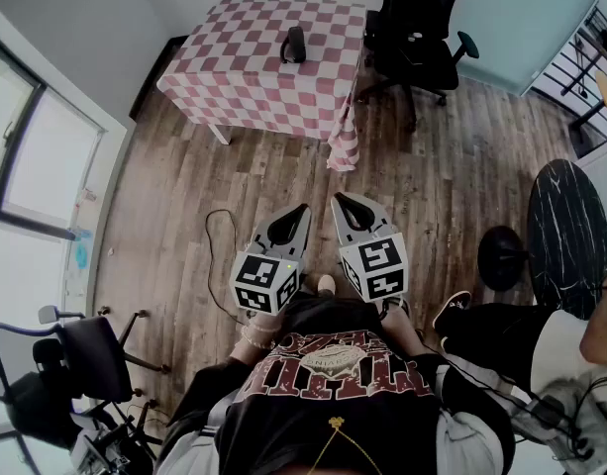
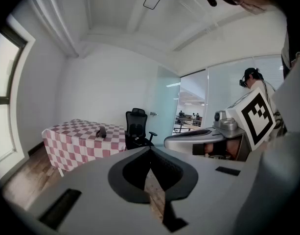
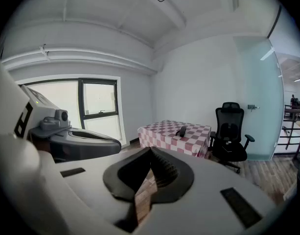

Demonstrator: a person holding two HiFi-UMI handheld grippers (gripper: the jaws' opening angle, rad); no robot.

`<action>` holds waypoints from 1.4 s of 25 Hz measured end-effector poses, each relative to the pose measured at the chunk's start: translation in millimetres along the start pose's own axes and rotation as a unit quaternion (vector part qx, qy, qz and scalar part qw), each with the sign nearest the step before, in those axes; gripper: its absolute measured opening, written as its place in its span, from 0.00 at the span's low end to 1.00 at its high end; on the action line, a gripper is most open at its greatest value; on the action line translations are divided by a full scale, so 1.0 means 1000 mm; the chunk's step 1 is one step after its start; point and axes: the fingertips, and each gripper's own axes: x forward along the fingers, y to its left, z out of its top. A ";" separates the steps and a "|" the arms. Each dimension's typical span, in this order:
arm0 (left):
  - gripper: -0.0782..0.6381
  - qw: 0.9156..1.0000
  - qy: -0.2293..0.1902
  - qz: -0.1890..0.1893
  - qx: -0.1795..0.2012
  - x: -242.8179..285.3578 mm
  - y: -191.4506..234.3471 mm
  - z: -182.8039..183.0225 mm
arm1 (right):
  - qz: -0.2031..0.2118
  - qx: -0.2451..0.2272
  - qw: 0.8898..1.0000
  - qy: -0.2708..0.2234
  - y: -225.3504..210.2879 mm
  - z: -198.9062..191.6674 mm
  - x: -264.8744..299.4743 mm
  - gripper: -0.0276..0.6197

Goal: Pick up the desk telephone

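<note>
In the head view the telephone (image 1: 294,45) is a dark shape on the pink-and-white checked surface (image 1: 244,67) at the top centre of the frame. A black office chair (image 1: 412,28) stands just to the right of that surface, at the upper right. The wooden floor (image 1: 184,186) fills the middle of the frame between the surface and the person.

Both tools sit low in the frame, close to the person's body and well apart from the telephone. The left tool (image 1: 301,209) is just left of centre and the right tool (image 1: 340,201) just right of it. Their tips lean toward each other and point up the frame toward the surface.

In the left gripper view the left tool's jaws are pressed together at the tips with nothing between them, and the telephone shows small at the middle left. In the right gripper view the right tool's jaws are likewise brought together and empty, and the telephone lies on the surface just right of centre, far off.
</note>
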 end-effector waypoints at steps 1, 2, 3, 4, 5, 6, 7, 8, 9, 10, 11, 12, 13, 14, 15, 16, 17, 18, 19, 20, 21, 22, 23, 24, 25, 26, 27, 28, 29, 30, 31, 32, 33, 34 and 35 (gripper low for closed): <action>0.11 1.000 0.000 0.001 0.000 0.001 0.003 0.000 | 0.002 0.000 1.000 0.001 0.001 0.000 0.004 0.07; 0.11 1.000 0.000 0.002 0.000 0.002 0.007 -0.001 | 0.003 0.001 1.000 0.001 0.002 0.000 0.007 0.07; 0.11 1.000 0.000 0.002 0.000 0.002 0.010 -0.001 | 0.004 0.002 1.000 0.000 0.003 0.000 0.011 0.07; 0.11 1.000 0.000 0.001 0.000 0.003 0.013 0.000 | 0.003 0.004 1.000 -0.001 0.003 0.000 0.014 0.07; 0.11 1.000 0.000 -0.001 -0.001 0.005 0.015 0.000 | 0.002 0.006 1.000 -0.004 0.003 0.001 0.017 0.07; 0.11 1.000 0.000 -0.003 -0.003 0.006 0.019 0.000 | 0.000 0.008 1.000 -0.005 0.003 0.002 0.020 0.07; 0.11 1.000 0.000 -0.006 -0.006 0.008 0.022 0.000 | -0.001 0.008 1.000 -0.005 0.002 0.003 0.023 0.07; 0.11 1.000 0.000 -0.008 -0.008 0.010 0.025 0.001 | -0.002 0.008 1.000 -0.004 0.001 0.004 0.027 0.07; 0.11 1.000 0.000 -0.010 -0.009 0.012 0.030 0.001 | -0.003 0.009 1.000 -0.002 0.000 0.004 0.032 0.07; 0.11 1.000 0.001 -0.011 -0.009 0.016 0.034 0.002 | -0.004 0.009 1.000 0.000 -0.002 0.005 0.037 0.07; 0.11 1.000 0.000 -0.014 -0.009 0.019 0.039 0.004 | -0.006 0.010 1.000 0.002 -0.005 0.006 0.043 0.07; 0.11 1.000 0.000 -0.016 -0.008 0.023 0.045 0.006 | -0.008 0.011 1.000 0.004 -0.007 0.007 0.049 0.07; 0.11 1.000 0.001 -0.019 -0.008 0.027 0.051 0.007 | -0.009 0.012 1.000 0.007 -0.009 0.008 0.056 0.07; 0.11 1.000 0.004 -0.022 -0.007 0.031 0.056 0.008 | -0.009 0.012 1.000 0.009 -0.010 0.010 0.063 0.07; 0.11 1.000 0.007 -0.024 -0.006 0.035 0.062 0.009 | -0.008 0.011 1.000 0.009 -0.010 0.013 0.070 0.07; 0.11 1.000 0.011 -0.027 -0.005 0.038 0.068 0.009 | -0.007 0.010 1.000 0.009 -0.011 0.015 0.078 0.07; 0.11 0.999 0.013 -0.030 -0.005 0.043 0.074 0.010 | -0.007 0.010 1.000 0.009 -0.012 0.018 0.086 0.07; 0.11 0.999 0.016 -0.032 -0.006 0.047 0.080 0.011 | -0.008 0.011 1.000 0.009 -0.013 0.021 0.094 0.07; 0.11 0.999 0.018 -0.035 -0.007 0.051 0.087 0.011 | -0.009 0.012 1.000 0.009 -0.015 0.024 0.101 0.07; 0.11 0.999 0.020 -0.037 -0.008 0.055 0.093 0.012 | -0.010 0.014 1.000 0.010 -0.016 0.025 0.109 0.07; 0.11 0.999 0.021 -0.039 -0.008 0.059 0.099 0.013 | -0.011 0.016 1.000 0.010 -0.017 0.027 0.116 0.07; 0.11 0.999 0.021 -0.041 -0.008 0.063 0.106 0.014 | -0.011 0.018 1.000 0.010 -0.018 0.029 0.124 0.07; 0.11 0.999 0.020 -0.042 -0.007 0.066 0.112 0.016 | -0.012 0.020 1.000 0.010 -0.019 0.031 0.131 0.07; 0.11 0.999 0.019 -0.043 -0.006 0.070 0.118 0.019 | -0.013 0.021 1.000 0.010 -0.021 0.032 0.138 0.07; 0.11 0.999 0.017 -0.045 -0.005 0.073 0.125 0.021 | -0.013 0.022 1.000 0.011 -0.022 0.034 0.145 0.07; 0.11 0.999 0.017 -0.047 -0.004 0.076 0.131 0.024 | -0.012 0.022 1.000 0.012 -0.022 0.036 0.151 0.07; 0.11 0.999 0.018 -0.051 -0.003 0.079 0.137 0.026 | -0.010 0.022 1.000 0.013 -0.022 0.039 0.157 0.07; 0.11 0.998 0.021 -0.054 -0.004 0.082 0.143 0.027 | -0.008 0.022 1.000 0.013 -0.022 0.042 0.163 0.07; 0.11 0.998 0.024 -0.058 -0.005 0.085 0.149 0.028 | -0.008 0.023 1.000 0.013 -0.022 0.044 0.168 0.07; 0.11 0.998 0.027 -0.062 -0.005 0.087 0.154 0.028 | -0.010 0.024 1.000 0.014 -0.023 0.046 0.173 0.07; 0.11 0.997 0.029 -0.065 -0.006 0.088 0.159 0.027 | -0.013 0.025 1.000 0.014 -0.023 0.047 0.178 0.07; 0.11 0.997 0.030 -0.068 -0.005 0.090 0.163 0.027 | -0.016 0.025 0.999 0.014 -0.023 0.048 0.182 0.07; 0.11 0.997 0.031 -0.071 -0.005 0.091 0.167 0.027 | -0.019 0.025 0.999 0.015 -0.024 0.048 0.186 0.07; 0.11 0.997 0.033 -0.074 -0.005 0.092 0.170 0.027 | -0.022 0.027 0.999 0.015 -0.024 0.048 0.189 0.07; 0.11 0.996 0.035 -0.077 -0.005 0.094 0.173 0.028 | -0.025 0.029 0.999 0.016 -0.025 0.048 0.192 0.07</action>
